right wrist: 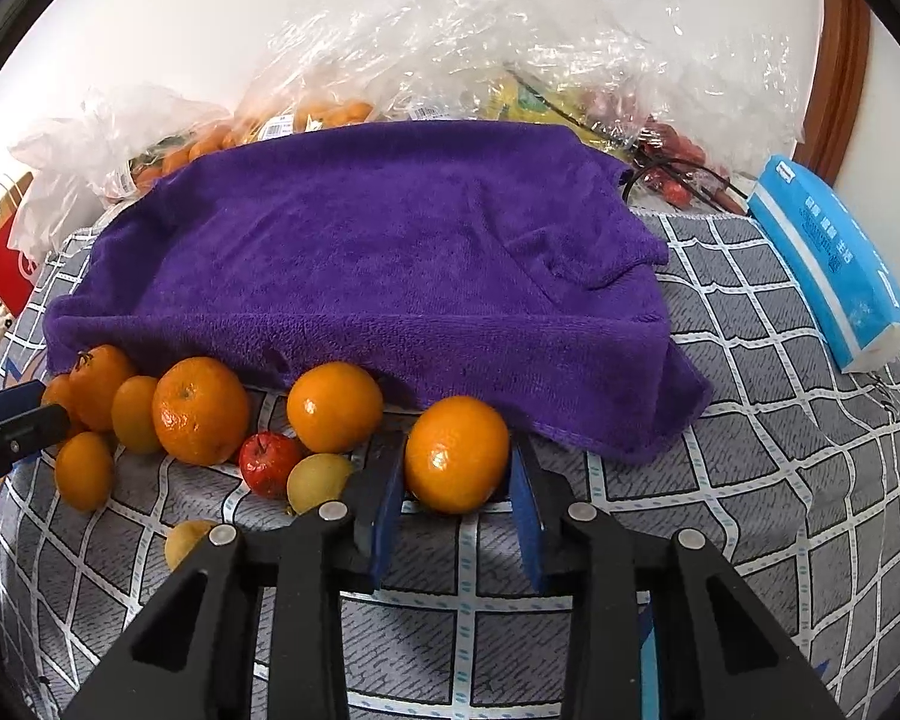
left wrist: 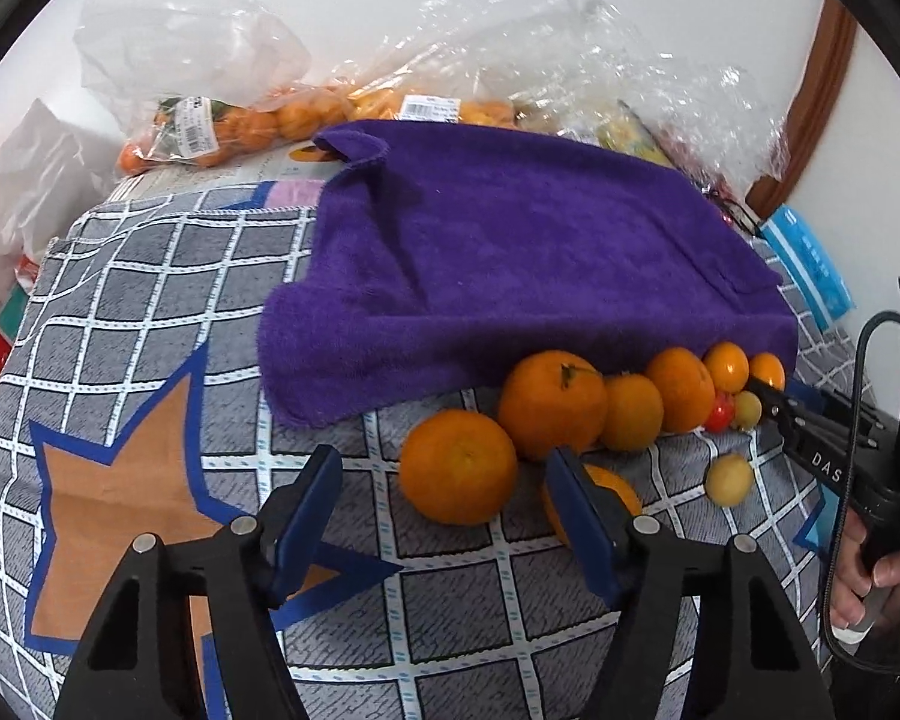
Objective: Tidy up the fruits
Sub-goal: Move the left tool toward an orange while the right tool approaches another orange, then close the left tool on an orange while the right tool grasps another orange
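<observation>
- Fruit sits in a loose row along the near edge of the purple towel on the checked cloth. It's mostly oranges, plus a red apple and a couple of small yellow fruits.
- The right gripper has its blue pads on both sides of the rightmost orange, at the right end of the row and touching the towel's hem. Looks clamped on it, or near enough.
- The left gripper is half apart with nothing between the pads yet. The big orange sits just past the tips, and another orange is half hidden behind the right pad.
- For the right side I'd keep the pads at the orange's widest part and lift straight up. That hem is right behind it and could snag or drag.
- For the left, line up on the big orange before closing. Right now that pad looks set to bump the hidden one and start it rolling.
- Go easy on the squeeze, since round fruit pops out of flat pads.
- The bags of more fruit at the far edge are untouched, so there's plenty left to sort.
</observation>
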Demonstrator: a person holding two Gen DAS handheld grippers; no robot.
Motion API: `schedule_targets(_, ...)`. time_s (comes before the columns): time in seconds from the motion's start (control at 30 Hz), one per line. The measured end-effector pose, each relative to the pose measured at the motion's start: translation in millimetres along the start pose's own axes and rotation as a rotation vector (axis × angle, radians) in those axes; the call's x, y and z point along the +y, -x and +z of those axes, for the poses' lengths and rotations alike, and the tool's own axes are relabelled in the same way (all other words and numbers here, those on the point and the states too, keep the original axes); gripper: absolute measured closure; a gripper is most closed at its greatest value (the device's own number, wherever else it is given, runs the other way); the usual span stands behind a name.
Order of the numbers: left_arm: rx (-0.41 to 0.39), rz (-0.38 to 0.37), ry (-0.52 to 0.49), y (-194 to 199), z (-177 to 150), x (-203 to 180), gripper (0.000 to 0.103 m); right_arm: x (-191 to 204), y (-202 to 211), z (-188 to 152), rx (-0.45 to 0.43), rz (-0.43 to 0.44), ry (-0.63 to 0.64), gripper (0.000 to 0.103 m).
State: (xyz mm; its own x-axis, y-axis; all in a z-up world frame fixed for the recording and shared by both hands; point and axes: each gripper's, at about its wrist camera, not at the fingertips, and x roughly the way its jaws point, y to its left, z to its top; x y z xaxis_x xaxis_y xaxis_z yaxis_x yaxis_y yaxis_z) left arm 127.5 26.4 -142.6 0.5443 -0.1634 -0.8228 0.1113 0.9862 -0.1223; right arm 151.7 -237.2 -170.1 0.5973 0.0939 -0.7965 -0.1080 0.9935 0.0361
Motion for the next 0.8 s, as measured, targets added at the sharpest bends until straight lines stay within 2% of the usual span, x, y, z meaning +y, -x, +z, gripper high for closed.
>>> schedule_targets(0.13, 0.008, -0.012, 0.002, -4, -1, -1, 0.047, -2, 2, 0, 0.001, 0.012, -0.004, 0.07)
schedule_targets(0.2, 0.018, -0.031, 0.007, -6, -2, 0, 0.06, -3, 4, -2, 0.0, 0.027, -0.015, 0.07)
schedule_targets(0.23, 0.021, -0.037, 0.01, -7, -3, 1, 0.062, -4, 6, -2, -0.001, 0.032, -0.019, 0.07)
schedule_targets(0.47, 0.001, -0.037, 0.026, -2, -5, 4, 0.063, -8, 20, -5, -0.016, 0.029, -0.029, 0.07)
schedule_targets(0.8, -0.066, -0.024, 0.048, 30, 5, 9, 0.063, -9, 52, 4, -0.078, 0.021, -0.027, 0.07)
